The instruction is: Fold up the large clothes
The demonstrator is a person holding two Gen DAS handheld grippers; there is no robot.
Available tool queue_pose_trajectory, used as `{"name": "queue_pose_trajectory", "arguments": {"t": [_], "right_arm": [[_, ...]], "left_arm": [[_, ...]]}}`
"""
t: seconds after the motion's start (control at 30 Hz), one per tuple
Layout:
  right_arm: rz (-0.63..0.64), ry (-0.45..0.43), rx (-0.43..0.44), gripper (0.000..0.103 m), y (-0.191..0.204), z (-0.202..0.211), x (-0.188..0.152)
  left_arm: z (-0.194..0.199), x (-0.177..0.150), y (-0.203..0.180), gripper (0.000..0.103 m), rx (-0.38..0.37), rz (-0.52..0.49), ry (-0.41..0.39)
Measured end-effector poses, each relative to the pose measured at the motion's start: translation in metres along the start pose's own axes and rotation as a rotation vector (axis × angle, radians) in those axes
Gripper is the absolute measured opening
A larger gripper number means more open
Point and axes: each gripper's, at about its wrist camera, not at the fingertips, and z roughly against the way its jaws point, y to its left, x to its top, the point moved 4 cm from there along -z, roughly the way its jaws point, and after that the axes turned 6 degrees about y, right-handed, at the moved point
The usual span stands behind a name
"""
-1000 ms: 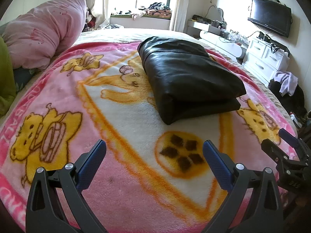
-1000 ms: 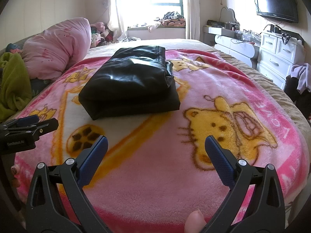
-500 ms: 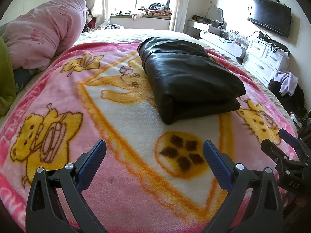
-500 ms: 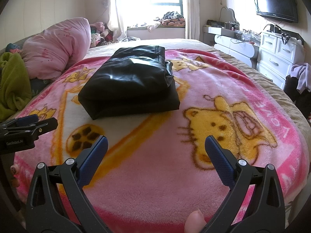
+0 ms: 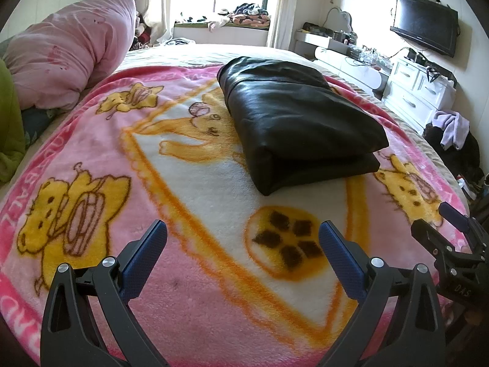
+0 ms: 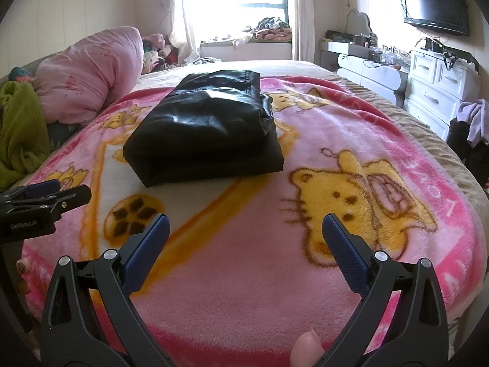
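Observation:
A black leather garment [image 5: 299,122] lies folded into a thick rectangle in the middle of the bed, on a pink cartoon blanket [image 5: 91,159]. It also shows in the right wrist view [image 6: 204,131]. My left gripper [image 5: 243,244] is open and empty, held above the blanket's near edge, well short of the garment. My right gripper [image 6: 244,238] is open and empty, also near the front edge, to the right of the left one. Each gripper shows at the edge of the other's view, the right one [image 5: 452,238] and the left one [image 6: 42,198].
A rolled pink duvet [image 5: 67,61] and a green cloth [image 6: 21,134] lie at the bed's left side. White drawers [image 6: 440,91] with a wall TV [image 6: 434,0] stand at the right. Clothes [image 6: 473,119] hang beside the drawers. A window sill with clothes is behind the bed.

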Motion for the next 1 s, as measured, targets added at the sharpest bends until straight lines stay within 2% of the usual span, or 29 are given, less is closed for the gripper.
{"name": "queue_pose_trajectory", "arguments": {"t": [0.33,0.47,0.57,0.87,1.0], "right_arm": [[0.000,-0.002,-0.001,0.094,0.0001,0.0002,0.0001],[0.001,-0.002,-0.001,0.094,-0.0003,0.0003,0.0003],[0.000,-0.002,0.000,0.094,-0.0003,0.0003,0.0003],[-0.004,-0.004,-0.004,0.094,-0.0007,0.0007,0.0011],[-0.004,-0.004,-0.005,0.094,-0.0009,0.0007,0.0014]], "left_arm": [[-0.0001,0.0002,0.0006,0.099,-0.014,0.004,0.001],[-0.0013,0.0013,0.0007,0.099,0.037,-0.009,0.008],[-0.0011,0.0005,0.0015,0.099,0.017,-0.005,0.011],[-0.0002,0.0012,0.0028,0.099,0.023,-0.004,0.002],[0.0010,0.0018,0.0021,0.099,-0.006,-0.006,0.002]]}}
